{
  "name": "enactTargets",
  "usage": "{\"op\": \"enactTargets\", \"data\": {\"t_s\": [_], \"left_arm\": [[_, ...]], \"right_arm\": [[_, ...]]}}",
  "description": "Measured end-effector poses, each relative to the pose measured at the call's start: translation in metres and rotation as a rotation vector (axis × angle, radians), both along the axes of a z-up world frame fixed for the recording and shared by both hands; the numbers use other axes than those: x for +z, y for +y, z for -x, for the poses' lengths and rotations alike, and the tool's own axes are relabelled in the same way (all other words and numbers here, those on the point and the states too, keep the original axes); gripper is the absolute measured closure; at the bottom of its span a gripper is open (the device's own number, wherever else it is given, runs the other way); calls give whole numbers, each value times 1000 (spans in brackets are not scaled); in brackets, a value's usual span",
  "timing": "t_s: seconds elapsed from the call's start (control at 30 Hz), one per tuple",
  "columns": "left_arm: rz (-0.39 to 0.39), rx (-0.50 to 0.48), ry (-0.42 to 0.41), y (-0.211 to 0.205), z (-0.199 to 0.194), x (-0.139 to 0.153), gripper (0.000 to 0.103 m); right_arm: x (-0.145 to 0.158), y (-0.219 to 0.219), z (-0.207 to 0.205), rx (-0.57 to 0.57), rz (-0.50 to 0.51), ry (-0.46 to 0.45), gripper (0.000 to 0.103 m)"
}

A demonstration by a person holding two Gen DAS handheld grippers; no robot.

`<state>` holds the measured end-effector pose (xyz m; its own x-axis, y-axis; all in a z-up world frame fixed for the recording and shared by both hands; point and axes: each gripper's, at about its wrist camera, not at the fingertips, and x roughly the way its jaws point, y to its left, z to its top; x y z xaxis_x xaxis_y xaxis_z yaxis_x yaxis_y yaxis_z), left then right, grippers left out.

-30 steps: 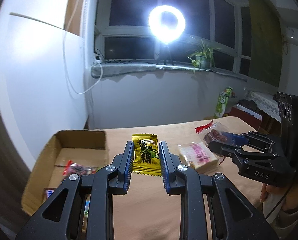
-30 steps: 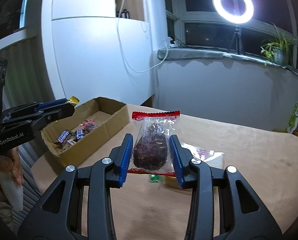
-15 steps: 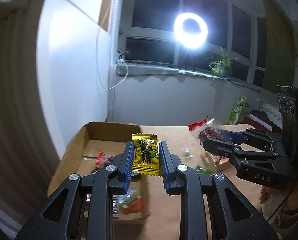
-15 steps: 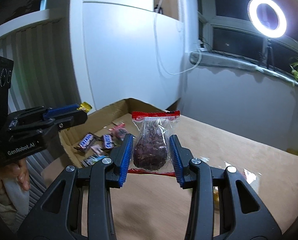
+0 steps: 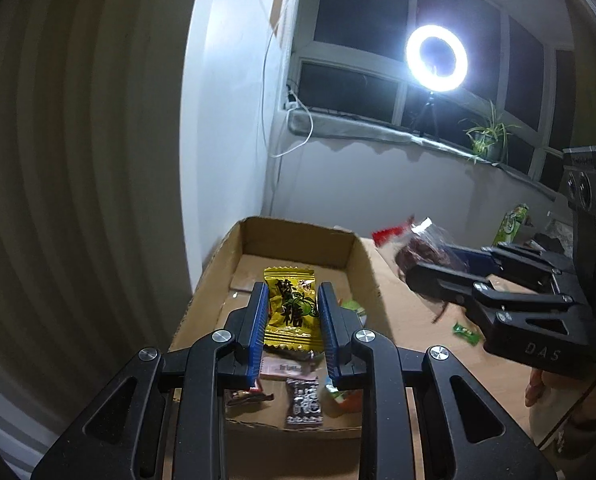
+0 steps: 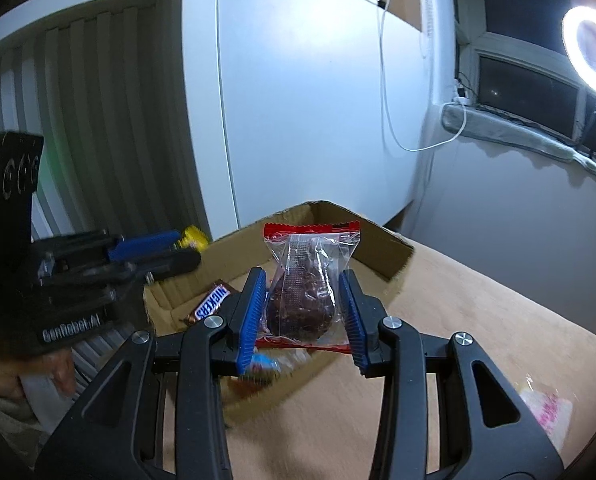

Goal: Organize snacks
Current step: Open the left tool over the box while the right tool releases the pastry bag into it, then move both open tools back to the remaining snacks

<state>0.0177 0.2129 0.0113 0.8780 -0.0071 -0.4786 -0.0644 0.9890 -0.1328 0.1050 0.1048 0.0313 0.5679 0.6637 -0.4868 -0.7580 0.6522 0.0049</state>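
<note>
My left gripper [image 5: 291,304] is shut on a yellow candy packet [image 5: 291,311] and holds it above the open cardboard box [image 5: 362,256]. My right gripper [image 6: 302,300] is shut on a clear packet of dark dried fruit with red ends [image 6: 304,292], held over the box's right wall [image 6: 382,256]. The right gripper [image 5: 430,260] shows in the left wrist view, to the right of the box. The left gripper [image 6: 177,246] shows blurred in the right wrist view, above the box's left side. Several wrapped snacks lie in the box, among them a Snickers bar [image 6: 211,304].
The box stands at the left end of a wooden table [image 6: 478,340], beside a white wall. A small green candy [image 5: 466,332] and a pink-printed clear packet [image 6: 548,408] lie on the table. A ring light [image 5: 436,58] and a plant [image 5: 488,138] stand at the window.
Both grippers have swung left with their packets. The left one has moved from the table beside the box to over it; the right one has come up to the box's right wall.
</note>
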Motion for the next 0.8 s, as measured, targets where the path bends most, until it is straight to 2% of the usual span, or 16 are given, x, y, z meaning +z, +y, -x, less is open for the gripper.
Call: {"op": "enactTargets", "data": {"t_s": [0.2, 0.27, 0.3, 0.33, 0.47, 0.8], "left_arm": [[39, -28, 72, 2, -19, -22, 79], [32, -11, 115, 1, -25, -30, 57], [25, 9, 119, 2, -25, -33, 34], [22, 29, 112, 3, -23, -34, 25], [30, 58, 88, 9, -12, -28, 25], [21, 83, 56, 12, -5, -17, 24]], "right_arm": [[-5, 29, -23, 55, 12, 17, 62], [-10, 37, -31, 69, 34, 32, 51], [-10, 36, -33, 56, 30, 21, 50], [-9, 32, -33, 49, 20, 17, 46], [-8, 10, -29, 12, -16, 18, 41], [-20, -15, -16, -47, -21, 33, 41]]}}
